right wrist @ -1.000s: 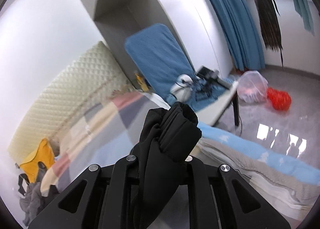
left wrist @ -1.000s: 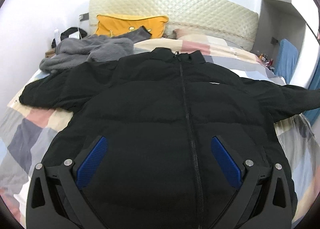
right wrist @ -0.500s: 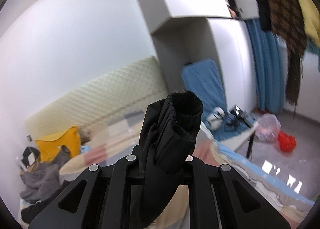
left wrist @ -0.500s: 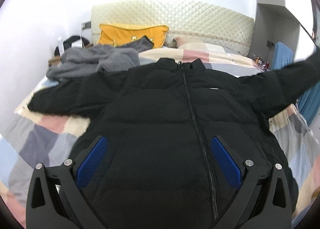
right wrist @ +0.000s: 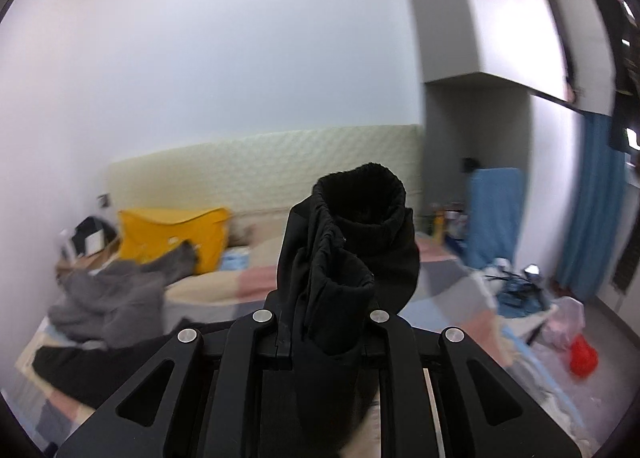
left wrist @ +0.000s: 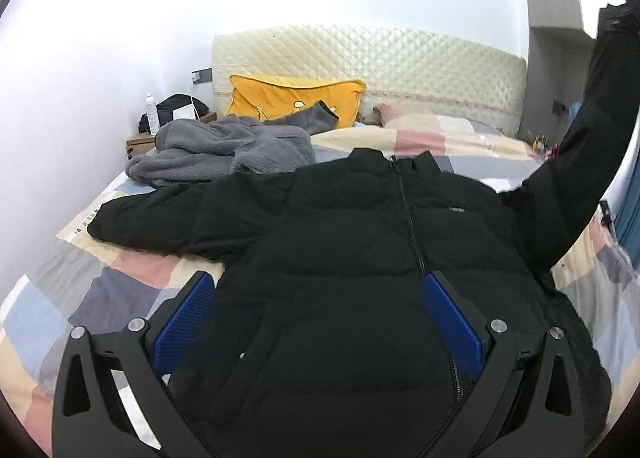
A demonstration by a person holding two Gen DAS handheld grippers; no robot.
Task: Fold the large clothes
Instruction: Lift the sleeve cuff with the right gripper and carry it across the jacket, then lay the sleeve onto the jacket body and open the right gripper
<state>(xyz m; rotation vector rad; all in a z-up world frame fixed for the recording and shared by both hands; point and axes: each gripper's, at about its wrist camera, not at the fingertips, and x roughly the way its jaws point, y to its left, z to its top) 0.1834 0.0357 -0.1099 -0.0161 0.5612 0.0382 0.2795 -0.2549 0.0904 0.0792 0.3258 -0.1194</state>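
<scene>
So I have the black jacket [left wrist: 360, 258] lying front up and zipped on the patchwork bedspread [left wrist: 100, 290], collar toward the quilted headboard [left wrist: 368, 62]. My left gripper [left wrist: 320, 314] hangs over the lower front of it with its blue pads [left wrist: 184, 314] spread wide, gripping nothing; the jacket's left edge sits between them. My right gripper [right wrist: 324, 318] is pinched on the cuff end of one sleeve [right wrist: 352, 242], which stands up bunched between the fingers and blocks the middle of that camera's view. From the left wrist I see that sleeve [left wrist: 592, 146] raised steeply off the bed at the right edge. The other sleeve [left wrist: 160, 222] lies flat, stretched toward the wall side. Just beyond it a grey fleece garment [left wrist: 224, 150] is heaped on the bed, touching or nearly touching the jacket's shoulder, with a yellow pillow [left wrist: 296, 98] behind it against the headboard. A blue curtain [right wrist: 588, 202] hangs on the right, and a red bag [right wrist: 582, 354] sits on the floor.
</scene>
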